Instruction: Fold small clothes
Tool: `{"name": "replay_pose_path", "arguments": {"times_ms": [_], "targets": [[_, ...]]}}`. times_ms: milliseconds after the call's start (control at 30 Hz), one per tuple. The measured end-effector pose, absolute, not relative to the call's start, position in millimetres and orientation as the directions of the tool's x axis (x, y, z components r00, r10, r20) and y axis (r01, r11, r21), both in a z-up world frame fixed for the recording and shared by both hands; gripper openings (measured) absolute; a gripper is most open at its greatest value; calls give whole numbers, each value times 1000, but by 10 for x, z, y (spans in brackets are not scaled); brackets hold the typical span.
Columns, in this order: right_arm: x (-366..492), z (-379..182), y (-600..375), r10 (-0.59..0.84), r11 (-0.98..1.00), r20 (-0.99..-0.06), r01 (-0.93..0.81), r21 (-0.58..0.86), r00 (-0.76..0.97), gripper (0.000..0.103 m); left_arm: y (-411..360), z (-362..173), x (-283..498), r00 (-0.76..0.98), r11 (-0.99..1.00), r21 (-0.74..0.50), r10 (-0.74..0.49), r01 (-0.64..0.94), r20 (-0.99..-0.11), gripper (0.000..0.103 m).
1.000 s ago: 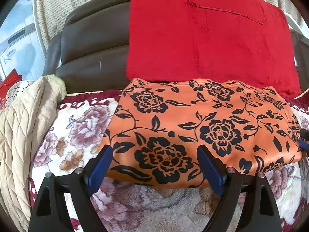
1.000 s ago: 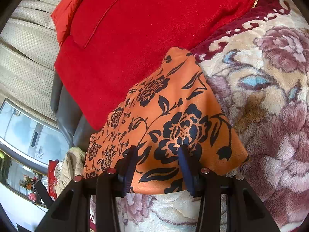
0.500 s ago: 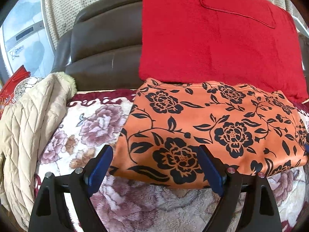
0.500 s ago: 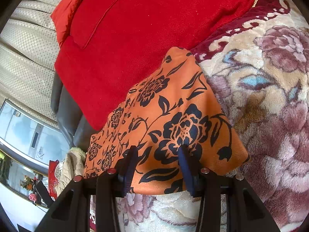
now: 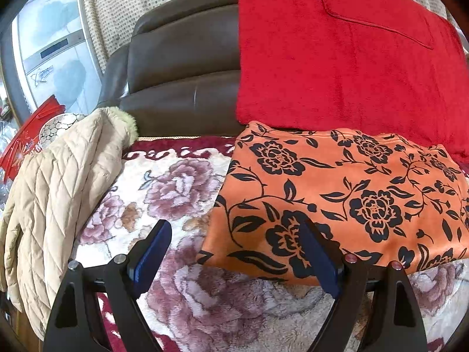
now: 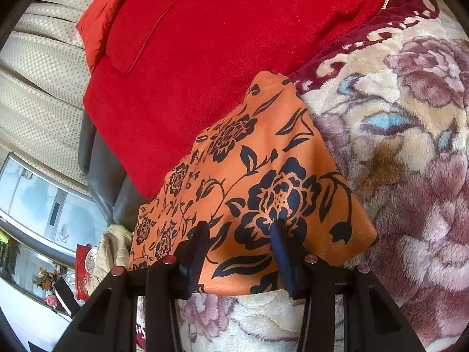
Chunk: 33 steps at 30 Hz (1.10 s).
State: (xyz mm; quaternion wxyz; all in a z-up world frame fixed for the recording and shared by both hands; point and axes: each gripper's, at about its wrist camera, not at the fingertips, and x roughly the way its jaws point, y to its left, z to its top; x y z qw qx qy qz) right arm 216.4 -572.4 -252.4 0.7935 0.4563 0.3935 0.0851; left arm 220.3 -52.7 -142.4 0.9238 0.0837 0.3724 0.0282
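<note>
Your left gripper [image 5: 234, 252] hangs with its fingers spread wide and grasping nothing, above the floral blanket [image 5: 176, 193]; its right pad overlaps the near left corner of the orange flowered cloth [image 5: 337, 193], which lies folded flat at centre right of the frame, below the red towel [image 5: 337, 67]. A beige quilted jacket [image 5: 55, 193] sits at left. Your right gripper [image 6: 239, 243] is parted over the cloth's [image 6: 263, 170] near edge, holding nothing.

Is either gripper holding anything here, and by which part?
Nothing is held. The left gripper and right gripper are both open at the near edge of the folded orange floral garment.
</note>
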Motion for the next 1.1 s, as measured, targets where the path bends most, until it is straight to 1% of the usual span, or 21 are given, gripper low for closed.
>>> {"name": "replay_pose_path", "arguments": {"times_ms": [67, 133, 233, 267, 333, 400, 467, 633, 700, 833, 933, 1033, 1067, 1100], "targets": [[2149, -2520, -5727, 494, 566, -544, 223, 793, 678, 48, -538, -1445, 2228, 710, 988, 155, 98, 16, -697, 89], [2115, -2500, -5730, 496, 562, -533, 215, 799, 685, 48, -596, -1464, 2245, 700, 992, 119, 56, 42, -712, 89], [1992, -2446, -5752, 511, 525, -484, 188, 830, 711, 50, -759, -1527, 2292, 690, 990, 111, 25, 81, -723, 89], [1945, -2434, -5763, 516, 509, -468, 183, 841, 717, 58, -818, -1583, 2344, 674, 990, 110, 19, 93, -738, 89], [1830, -2413, -5778, 522, 483, -454, 190, 855, 722, 68, -905, -1749, 2475, 628, 989, 120, 38, 89, -777, 89], [1714, -2393, -5802, 517, 471, -456, 204, 858, 725, 69, -967, -1850, 2537, 620, 981, 179, 96, 74, -779, 89], [1601, -2409, -5840, 516, 441, -448, 222, 870, 730, 69, -995, -1872, 2542, 626, 977, 199, 111, 73, -772, 89], [1494, -2525, -5910, 497, 410, -473, 284, 867, 727, 69, -894, -1822, 2518, 632, 983, 167, 84, 72, -770, 90], [1554, -2589, -5927, 493, 392, -482, 310, 866, 724, 69, -780, -1790, 2530, 640, 986, 157, 90, 48, -763, 90], [1687, -2787, -5954, 458, 387, -534, 382, 839, 711, 68, -548, -1786, 2598, 641, 989, 145, 120, -13, -758, 90], [1791, -2805, -5958, 434, 366, -507, 369, 855, 744, 69, -372, -1786, 2633, 632, 995, 93, 96, -38, -769, 90], [1906, -2849, -5927, 397, 371, -514, 380, 847, 760, 69, -252, -1752, 2630, 642, 995, 80, 100, -60, -760, 90], [1939, -2852, -5930, 383, 375, -515, 381, 845, 767, 68, -221, -1743, 2628, 646, 995, 74, 98, -65, -757, 90], [1971, -2839, -5916, 366, 384, -520, 384, 840, 772, 64, -201, -1736, 2627, 648, 995, 71, 97, -67, -756, 90]]}}
